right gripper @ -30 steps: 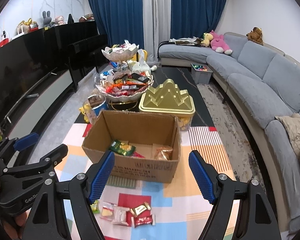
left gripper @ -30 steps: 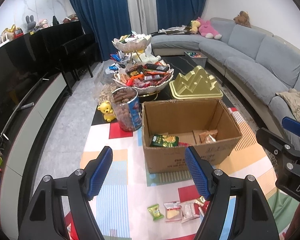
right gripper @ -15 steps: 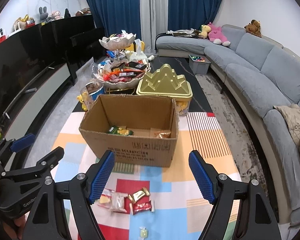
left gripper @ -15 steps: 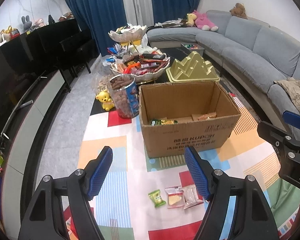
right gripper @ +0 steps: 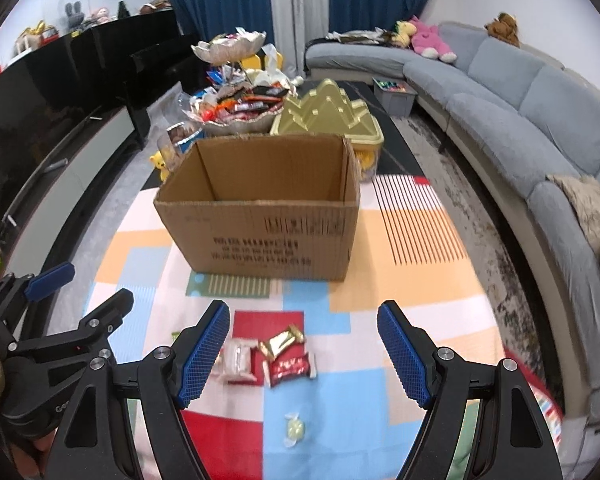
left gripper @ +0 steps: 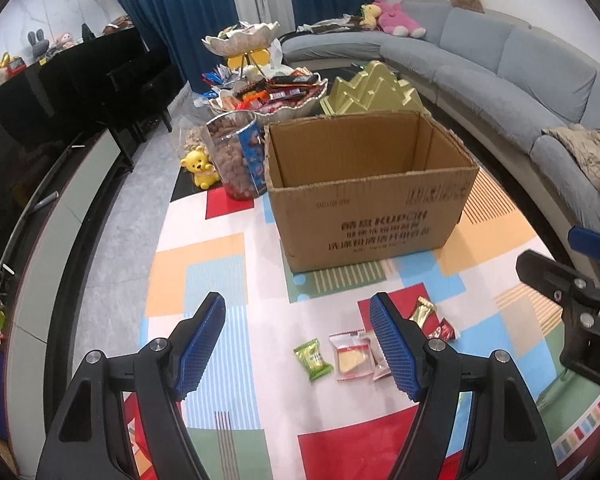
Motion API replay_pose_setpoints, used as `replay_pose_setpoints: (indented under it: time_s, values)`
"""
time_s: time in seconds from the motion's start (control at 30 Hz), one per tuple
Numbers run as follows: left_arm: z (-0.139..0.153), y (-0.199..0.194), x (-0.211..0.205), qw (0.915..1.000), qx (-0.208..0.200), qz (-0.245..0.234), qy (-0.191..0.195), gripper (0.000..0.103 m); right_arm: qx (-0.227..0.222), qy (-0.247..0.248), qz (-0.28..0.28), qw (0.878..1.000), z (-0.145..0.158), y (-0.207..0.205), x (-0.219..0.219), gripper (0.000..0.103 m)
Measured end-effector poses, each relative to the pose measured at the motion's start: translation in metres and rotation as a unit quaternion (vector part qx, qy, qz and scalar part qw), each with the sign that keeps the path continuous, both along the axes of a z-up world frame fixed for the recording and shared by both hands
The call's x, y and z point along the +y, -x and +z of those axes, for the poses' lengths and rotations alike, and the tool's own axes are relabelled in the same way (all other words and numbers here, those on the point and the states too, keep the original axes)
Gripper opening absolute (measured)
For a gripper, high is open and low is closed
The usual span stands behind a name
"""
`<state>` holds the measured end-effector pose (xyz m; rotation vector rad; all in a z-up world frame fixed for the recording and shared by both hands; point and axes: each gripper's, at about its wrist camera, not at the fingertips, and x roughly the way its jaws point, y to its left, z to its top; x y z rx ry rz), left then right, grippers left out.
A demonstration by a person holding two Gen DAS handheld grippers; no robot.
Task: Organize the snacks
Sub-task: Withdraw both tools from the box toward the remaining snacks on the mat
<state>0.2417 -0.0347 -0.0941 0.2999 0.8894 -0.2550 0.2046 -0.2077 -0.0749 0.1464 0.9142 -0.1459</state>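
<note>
Snacks in small wrappers (right gripper: 278, 358) lie loose on the colourful patchwork mat (right gripper: 380, 340) before the open brown cardboard box (right gripper: 268, 236). Left claw (left gripper: 298, 344) and right claw (right gripper: 302, 354) hang above them, both spread apart, holding nothing.

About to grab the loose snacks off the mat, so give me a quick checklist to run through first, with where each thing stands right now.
1. Left tongs open and empty: ok.
2. Right tongs open and empty: ok.
3. Cardboard box open-topped, upright: ok.
4. Snacks reachable on the mat: red packet, gold packet, green packet, pale candy: ok.
5. Packets separated for a single pick: not ok, the red, gold and clear ones touch or overlap.
6. Room left in the box: cannot tell, its floor is hidden.
</note>
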Motion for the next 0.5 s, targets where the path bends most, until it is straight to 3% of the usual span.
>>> replay_pose_setpoints:
  time_s: [0.5]
  values:
    - [-0.038,0.012,0.013,0.9983,0.037,-0.031,-0.033,0.074,0.052,-0.005,-0.017,0.999,-0.04,0.024,0.021,0.077]
